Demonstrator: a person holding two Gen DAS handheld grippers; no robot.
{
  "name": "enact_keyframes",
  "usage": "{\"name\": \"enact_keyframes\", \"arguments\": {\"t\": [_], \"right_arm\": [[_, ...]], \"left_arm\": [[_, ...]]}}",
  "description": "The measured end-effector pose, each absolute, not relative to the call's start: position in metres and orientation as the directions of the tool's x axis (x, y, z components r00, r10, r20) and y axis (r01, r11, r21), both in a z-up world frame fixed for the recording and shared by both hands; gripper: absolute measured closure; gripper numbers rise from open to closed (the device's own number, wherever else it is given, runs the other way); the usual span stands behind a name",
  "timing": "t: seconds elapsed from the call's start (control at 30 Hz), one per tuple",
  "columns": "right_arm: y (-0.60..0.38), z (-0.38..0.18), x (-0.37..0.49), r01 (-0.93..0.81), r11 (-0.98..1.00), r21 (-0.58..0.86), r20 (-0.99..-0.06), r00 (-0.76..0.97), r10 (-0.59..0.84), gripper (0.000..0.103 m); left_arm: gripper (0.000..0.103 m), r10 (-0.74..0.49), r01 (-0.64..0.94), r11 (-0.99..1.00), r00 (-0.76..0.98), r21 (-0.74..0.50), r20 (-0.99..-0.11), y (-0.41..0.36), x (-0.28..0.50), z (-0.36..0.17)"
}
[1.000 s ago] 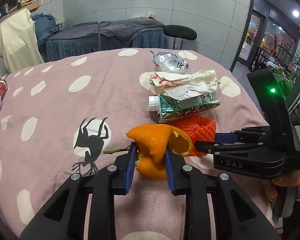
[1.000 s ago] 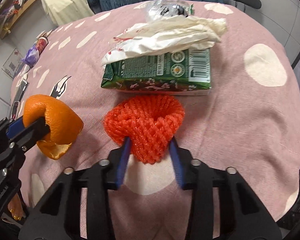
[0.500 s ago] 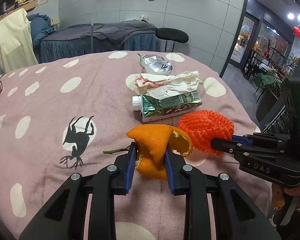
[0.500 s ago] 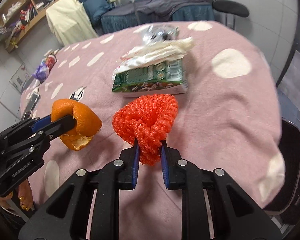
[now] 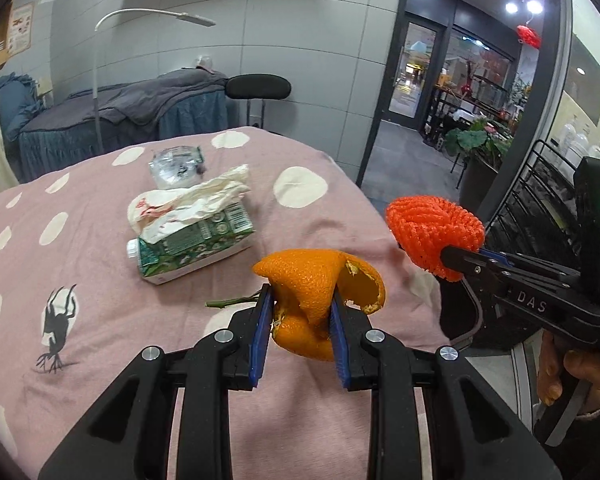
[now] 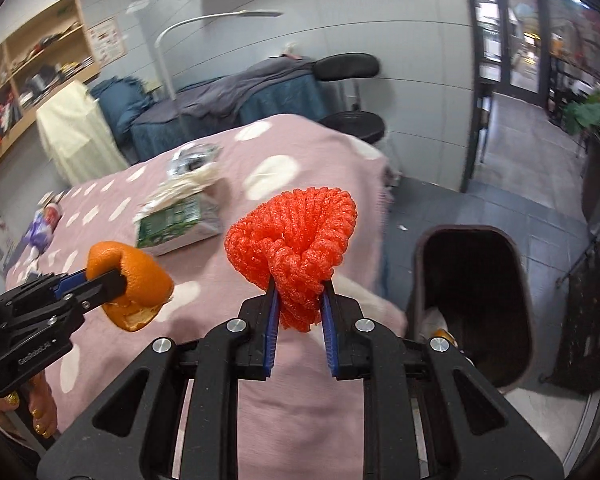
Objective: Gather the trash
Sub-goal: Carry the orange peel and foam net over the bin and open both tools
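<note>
The left gripper pinches the curled orange peel and the right gripper pinches the red foam fruit net, both lifted off the pink dotted tablecloth, probably for dropping into the dark open bin at 3 o'clock.

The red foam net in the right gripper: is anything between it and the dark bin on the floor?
Nothing visible. The red foam net, clamped in the right gripper, hangs past the pink spotted tablecloth's edge; the dark open bin stands lower right, its mouth unobstructed.

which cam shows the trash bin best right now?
Right wrist view: the dark trash bin stands on the floor beside the table, its mouth open to the camera. The left wrist view does not show it.
</note>
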State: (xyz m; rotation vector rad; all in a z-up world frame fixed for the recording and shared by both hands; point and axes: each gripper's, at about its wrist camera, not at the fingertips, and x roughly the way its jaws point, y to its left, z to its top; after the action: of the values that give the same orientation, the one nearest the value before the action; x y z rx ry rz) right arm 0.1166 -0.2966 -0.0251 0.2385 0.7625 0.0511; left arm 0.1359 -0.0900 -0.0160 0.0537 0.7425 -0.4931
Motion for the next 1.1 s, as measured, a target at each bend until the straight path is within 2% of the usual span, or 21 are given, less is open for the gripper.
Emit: {"name": "enact_keyframes", "arguments": {"t": [0.43,0.83,0.93,1.0,1.1], "right_arm": [[-0.393,-0.095,0.102,0.347,0.919,0.187,-0.774,0.629,-0.080,0.083],[-0.434,-0.186,0.134,0.466,0.871,0.155,-0.877,0.471,-0.096,0.082],[-0.438,-0.200,0.137,0.486,0.859,0.164,-0.877,0.470,-0.099,0.065],[-0.441,-0.205,0.133,0.508,0.845,0.167,-0.878,0.467,-0.107,0.044],[-0.439,-0.203,0.125,0.512,0.838,0.190,-0.875,0.476,-0.092,0.042]], "left_arm": [[0.076,-0.500,0.601,0.793,0.545,-0.103,-0.673,-0.173,0.132,-0.022],[0.076,-0.498,0.658,0.751,0.499,-0.065,-0.709,-0.219,0.130,-0.034],[0.076,-0.498,0.668,0.742,0.489,-0.060,-0.716,-0.229,0.130,-0.036],[0.076,-0.498,0.675,0.736,0.483,-0.056,-0.720,-0.235,0.131,-0.038],[0.076,-0.495,0.687,0.725,0.473,-0.047,-0.728,-0.245,0.131,-0.041]]}}
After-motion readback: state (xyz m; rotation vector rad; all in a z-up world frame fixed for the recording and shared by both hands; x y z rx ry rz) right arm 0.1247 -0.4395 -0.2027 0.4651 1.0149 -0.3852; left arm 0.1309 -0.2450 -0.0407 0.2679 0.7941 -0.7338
